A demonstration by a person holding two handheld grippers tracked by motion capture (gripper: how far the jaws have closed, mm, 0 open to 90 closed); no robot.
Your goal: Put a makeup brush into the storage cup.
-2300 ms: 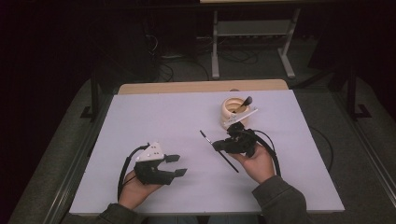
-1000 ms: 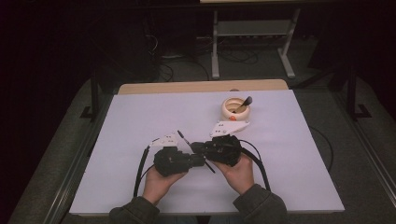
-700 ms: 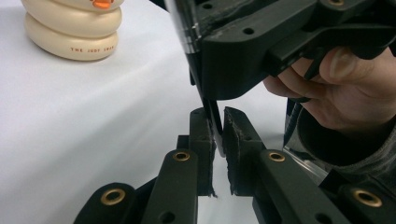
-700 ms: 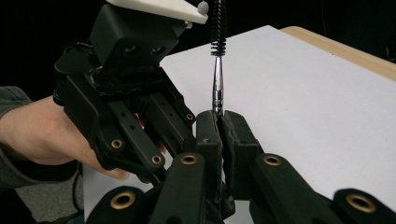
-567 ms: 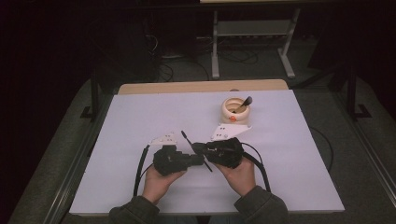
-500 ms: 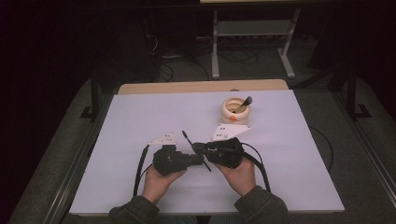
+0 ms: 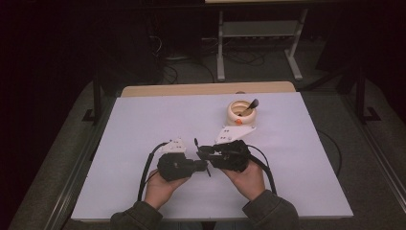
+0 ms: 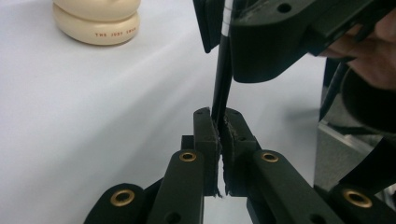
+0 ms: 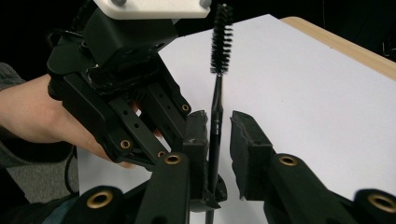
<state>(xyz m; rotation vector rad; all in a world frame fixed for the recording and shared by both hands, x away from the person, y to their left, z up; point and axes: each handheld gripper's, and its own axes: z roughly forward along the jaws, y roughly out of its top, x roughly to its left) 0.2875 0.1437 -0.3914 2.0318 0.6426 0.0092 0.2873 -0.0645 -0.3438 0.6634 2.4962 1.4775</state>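
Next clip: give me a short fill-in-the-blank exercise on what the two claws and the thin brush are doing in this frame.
1. The left claw is shut on the black ______ of the brush.
2. The right claw has just been opening, and its pads stand ______ from the handle between them.
3. The brush's bristled tip points ______ in the right gripper view.
4. The cream-coloured holder stands on the ______ table.

Missing words: handle; apart; up; white
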